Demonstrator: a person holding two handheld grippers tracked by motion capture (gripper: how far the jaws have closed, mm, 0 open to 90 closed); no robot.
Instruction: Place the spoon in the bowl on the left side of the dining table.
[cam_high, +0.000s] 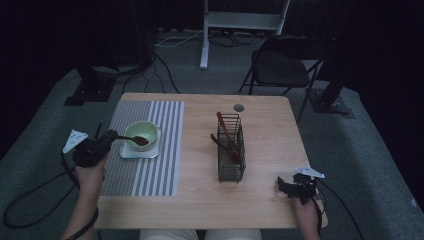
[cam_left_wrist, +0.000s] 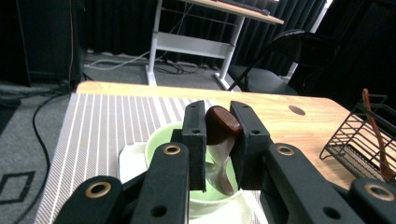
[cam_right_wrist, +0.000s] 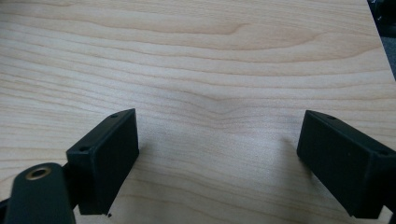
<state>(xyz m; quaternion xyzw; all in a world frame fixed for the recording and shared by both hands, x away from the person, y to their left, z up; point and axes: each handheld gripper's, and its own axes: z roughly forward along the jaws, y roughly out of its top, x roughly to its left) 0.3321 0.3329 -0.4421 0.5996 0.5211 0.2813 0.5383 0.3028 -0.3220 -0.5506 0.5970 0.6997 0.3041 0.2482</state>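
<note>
L gripper (cam_high: 111, 136) clamped on handle of dark brown wooden spoon (cam_left_wrist: 219, 125); spoon bowl end inside pale green round bowl (cam_high: 141, 134) on white square plate (cam_high: 131, 153), striped grey mat (cam_high: 165, 150), near desk's L edge. R gripper (cam_right_wrist: 217, 156) wide open, holding nothing, low over bare wood desk (cam_right_wrist: 210, 60) at near R corner.

No readable text, labels, brands, numbers or signs anywhere in the three views, on any surface.
</note>
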